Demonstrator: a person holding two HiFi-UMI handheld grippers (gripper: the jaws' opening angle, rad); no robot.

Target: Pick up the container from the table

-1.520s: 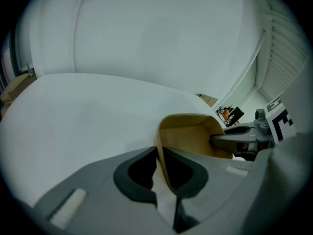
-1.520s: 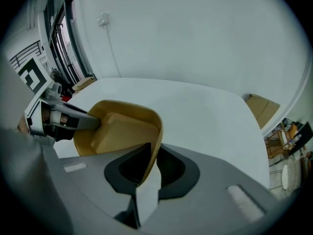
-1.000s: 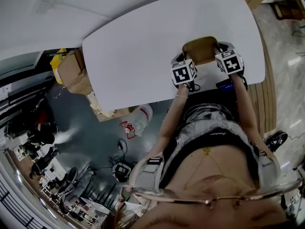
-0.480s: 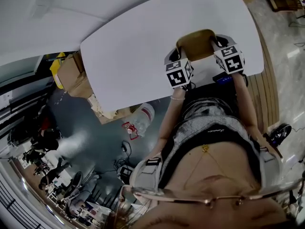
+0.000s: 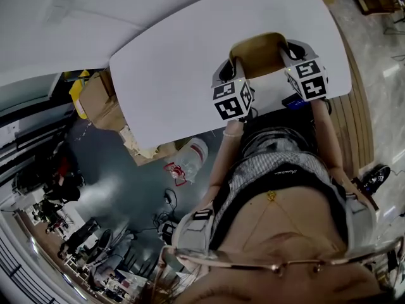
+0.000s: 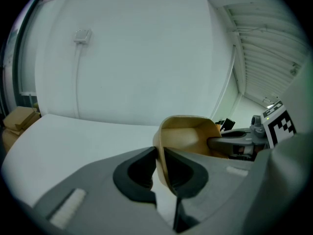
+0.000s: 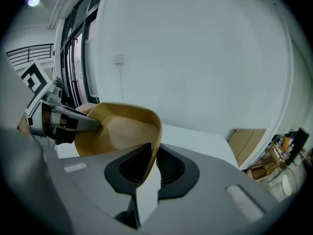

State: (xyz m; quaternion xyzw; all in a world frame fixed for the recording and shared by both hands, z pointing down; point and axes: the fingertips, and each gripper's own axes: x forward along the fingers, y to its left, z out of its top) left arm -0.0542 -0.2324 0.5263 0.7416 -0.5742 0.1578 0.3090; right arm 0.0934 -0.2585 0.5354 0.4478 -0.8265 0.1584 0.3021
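A tan, round-cornered container (image 5: pixel 258 50) hangs above the white table (image 5: pixel 171 75), held from two sides. My left gripper (image 5: pixel 230 67) is shut on its left wall, which runs between the dark pads (image 6: pixel 139 173) in the left gripper view, with the container (image 6: pixel 188 136) just beyond. My right gripper (image 5: pixel 288 50) is shut on the opposite wall; in the right gripper view that rim (image 7: pixel 155 131) sits pinched between the jaws of the right gripper (image 7: pixel 150 168). Each gripper view shows the other gripper across the bowl: the right gripper (image 6: pixel 234 143) and the left gripper (image 7: pixel 73 124). The container looks empty.
Cardboard boxes (image 5: pixel 98 97) and a clear plastic jug (image 5: pixel 190 154) lie on the floor left of the table, with cables nearby. The table's near edge is close to the person's body. A plain white wall (image 6: pixel 146 48) stands behind the table.
Both grippers have risen together with the container held between them; it has come up off the table and looks larger and closer in the head view.
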